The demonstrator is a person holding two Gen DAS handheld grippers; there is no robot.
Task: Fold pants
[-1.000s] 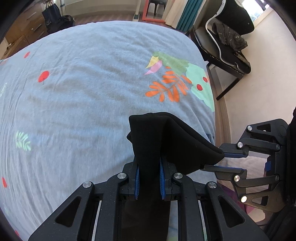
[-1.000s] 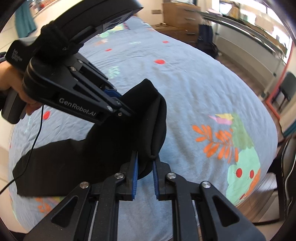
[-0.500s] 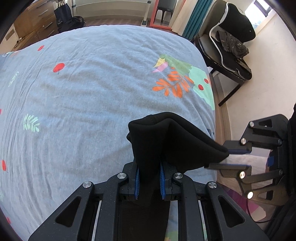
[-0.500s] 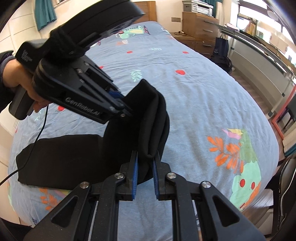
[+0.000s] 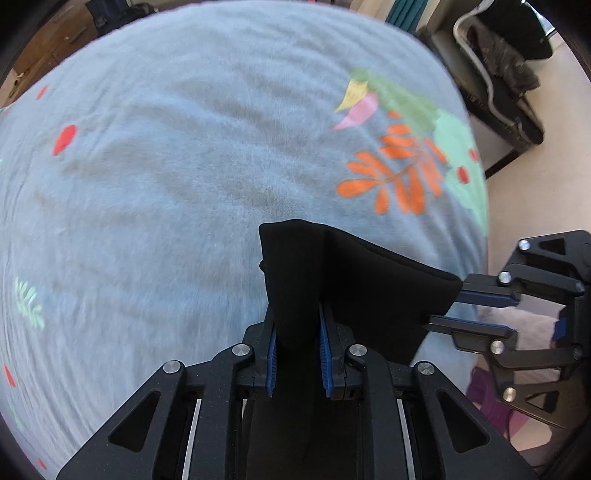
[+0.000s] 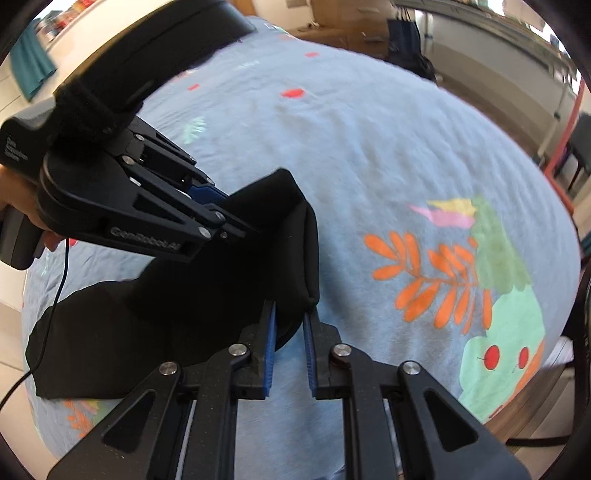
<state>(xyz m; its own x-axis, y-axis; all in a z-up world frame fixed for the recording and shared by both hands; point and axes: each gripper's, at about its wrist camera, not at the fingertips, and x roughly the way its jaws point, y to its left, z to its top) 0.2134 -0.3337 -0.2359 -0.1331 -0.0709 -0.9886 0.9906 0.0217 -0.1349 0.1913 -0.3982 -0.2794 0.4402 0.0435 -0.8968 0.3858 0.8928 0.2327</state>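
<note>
We lift one end of the black pants (image 6: 207, 295) above the bed (image 6: 369, 155), left hand-held gripper (image 5: 297, 354) and right hand-held gripper (image 6: 290, 350) each pinching a corner of that edge; the other end lies on the bedspread. We judge the paired hold keeps the edge taut for folding over.

Bright daylight, both views. Strong fisheye: dark vignette at corners, bed (image 5: 184, 184) bulges, room edges curve. Motion blur smears the bedspread weave and print in both views, worst toward the rim; gripper frames near the lens stay sharp. Window (image 6: 517, 33) at upper right of right view is overexposed, glare along the sill. Floor (image 5: 517, 192) at right of left view is sunlit, washed out. Pants (image 6: 177, 306) read as flat black, folds barely visible. Shadows soft.
</note>
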